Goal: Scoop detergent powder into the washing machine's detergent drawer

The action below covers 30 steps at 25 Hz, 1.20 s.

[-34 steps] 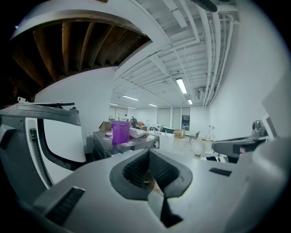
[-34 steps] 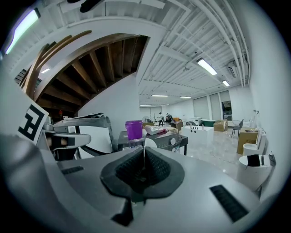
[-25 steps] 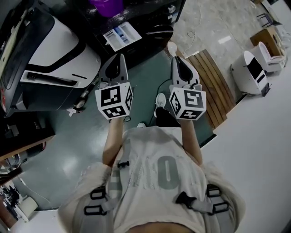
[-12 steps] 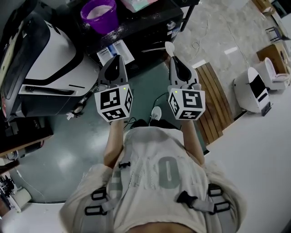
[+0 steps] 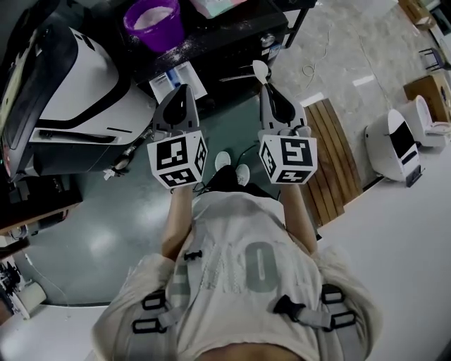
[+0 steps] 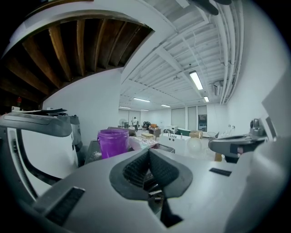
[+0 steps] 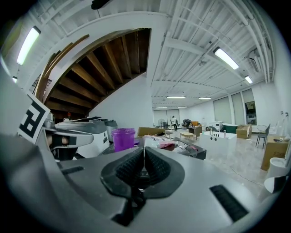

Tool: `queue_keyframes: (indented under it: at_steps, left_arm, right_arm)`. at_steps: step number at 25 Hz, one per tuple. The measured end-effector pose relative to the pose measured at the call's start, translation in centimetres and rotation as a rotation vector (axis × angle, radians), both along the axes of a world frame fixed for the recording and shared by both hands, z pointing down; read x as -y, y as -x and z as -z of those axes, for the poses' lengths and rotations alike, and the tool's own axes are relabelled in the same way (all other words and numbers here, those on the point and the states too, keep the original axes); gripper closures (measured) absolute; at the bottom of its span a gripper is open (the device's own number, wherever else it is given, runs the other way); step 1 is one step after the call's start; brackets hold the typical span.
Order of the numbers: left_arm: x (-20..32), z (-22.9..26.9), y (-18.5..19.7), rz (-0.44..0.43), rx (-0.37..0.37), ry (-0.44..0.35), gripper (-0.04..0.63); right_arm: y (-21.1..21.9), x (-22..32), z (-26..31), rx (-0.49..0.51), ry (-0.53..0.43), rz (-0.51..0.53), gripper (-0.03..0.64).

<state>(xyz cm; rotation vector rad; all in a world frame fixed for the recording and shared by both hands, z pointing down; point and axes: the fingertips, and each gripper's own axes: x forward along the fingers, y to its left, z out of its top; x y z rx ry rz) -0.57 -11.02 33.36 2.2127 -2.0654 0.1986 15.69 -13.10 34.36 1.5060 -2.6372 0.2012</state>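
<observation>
A purple bucket [image 5: 153, 21] of white powder stands on the black table [image 5: 232, 35] at the top of the head view. It also shows in both gripper views, bucket [image 6: 113, 141] and bucket [image 7: 122, 138], still some way ahead. My right gripper [image 5: 266, 84] is shut, and a white scoop [image 5: 260, 68] sticks out past its tip, short of the table edge. From the left gripper view, the scoop [image 6: 194, 145] is a pale round bowl. My left gripper [image 5: 183, 88] is shut on nothing, its pads [image 6: 136, 168] together. No detergent drawer can be made out.
A large white and black machine [image 5: 77, 92] fills the left side. A printed leaflet [image 5: 177, 77] lies on the table front and a pink bag [image 5: 215, 5] sits behind it. On the right are a slatted wooden platform [image 5: 331, 148], a white device [image 5: 394, 144] and a white counter [image 5: 394, 240].
The person has stepped towards the black table, so the purple bucket has come fully into view. Both grippers hold the same pose, side by side, still shut.
</observation>
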Motion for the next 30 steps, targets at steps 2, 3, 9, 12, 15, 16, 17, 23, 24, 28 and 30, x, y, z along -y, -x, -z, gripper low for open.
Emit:
queue_keyframes:
  at_steps: [2,3,9,12,15,16,17,23,24,28,30]
  left_arm:
    - [0.1,0.1,0.2,0.002,0.003,-0.001,0.575]
    - [0.2,0.1,0.3,0.004,0.004,-0.001,0.575]
    - [0.6,0.3,0.8,0.006,0.008,-0.005,0.575]
    - [0.9,0.1,0.9,0.005,0.009,-0.009,0.575]
    - [1.2,0.0,1.3,0.007,0.011,-0.011,0.575]
    - [1.3,0.0,1.5,0.009,0.012,-0.013,0.575]
    - [1.5,0.0,1.7,0.012,0.014,-0.015,0.575]
    - [2.4,-0.4,3.2,0.035,0.015,-0.021,0.575]
    - [2.8,-0.6,3.4,0.039,0.015,-0.022,0.575]
    - [4.3,-1.4,5.0,0.07,0.011,-0.01,0.575]
    - [5.2,-1.5,5.8,0.087,0.009,-0.008,0.575]
  right_arm:
    - [0.2,0.3,-0.1,0.003,0.005,0.001,0.607]
    - [0.4,0.4,-0.2,0.006,0.008,0.002,0.607]
    - [1.2,0.7,-0.2,0.01,0.007,0.014,0.606]
    - [1.4,1.1,-0.3,0.014,0.008,0.016,0.606]
    - [1.7,1.3,-0.6,0.019,0.012,0.015,0.606]
    - [1.8,1.4,-0.8,0.022,0.015,0.015,0.606]
    - [1.9,1.6,-0.9,0.024,0.018,0.015,0.606]
    - [2.9,2.8,-1.8,0.025,0.02,0.023,0.607]
    - [3.1,3.3,-1.9,0.026,0.022,0.025,0.606]
    - [4.5,5.2,-2.7,0.025,0.038,0.048,0.606]
    - [5.3,6.4,-2.7,0.023,0.037,0.064,0.606]
